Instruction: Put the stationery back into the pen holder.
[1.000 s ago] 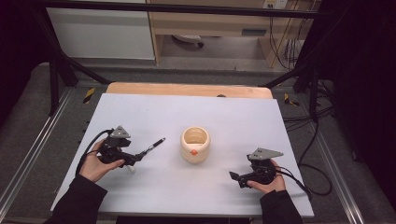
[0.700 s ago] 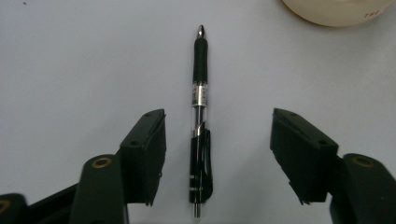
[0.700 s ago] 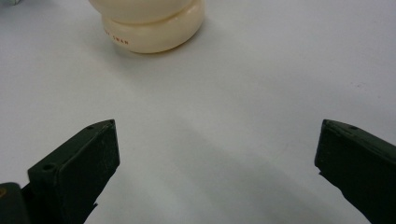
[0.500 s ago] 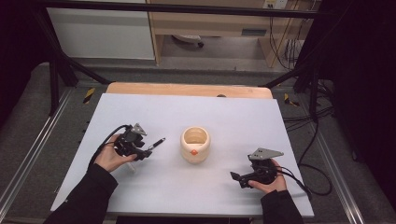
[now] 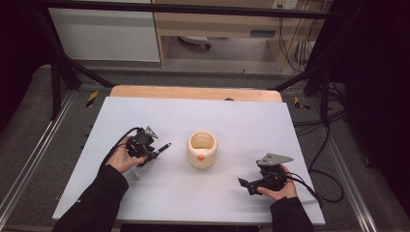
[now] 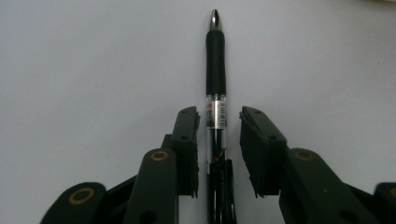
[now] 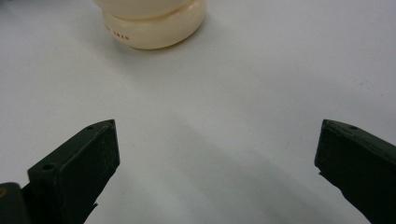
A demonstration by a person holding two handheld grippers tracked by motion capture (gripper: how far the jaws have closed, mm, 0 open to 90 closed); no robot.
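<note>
A black pen (image 6: 216, 70) with a silver tip lies on the white table, pointing away from my left gripper (image 6: 219, 112). The pen's barrel sits between the two jaws, which have just been closing on it, and a narrow gap still shows on each side. In the high view my left gripper (image 5: 151, 151) is left of the cream cup (image 5: 202, 150), and the pen (image 5: 164, 146) sticks out toward the cup. My right gripper (image 5: 244, 183) rests near the front right, open wide with nothing between its jaws. The cup's base (image 7: 152, 23) stands ahead of my right gripper (image 7: 217, 135).
The white table sheet (image 5: 217, 116) has a wooden strip (image 5: 193, 93) along its far edge. Metal rails run along both sides of the table. Cables (image 5: 319, 159) hang off the right side.
My left hand has moved right, toward the cup, bringing its jaws over the pen's rear end. The right hand has kept still.
</note>
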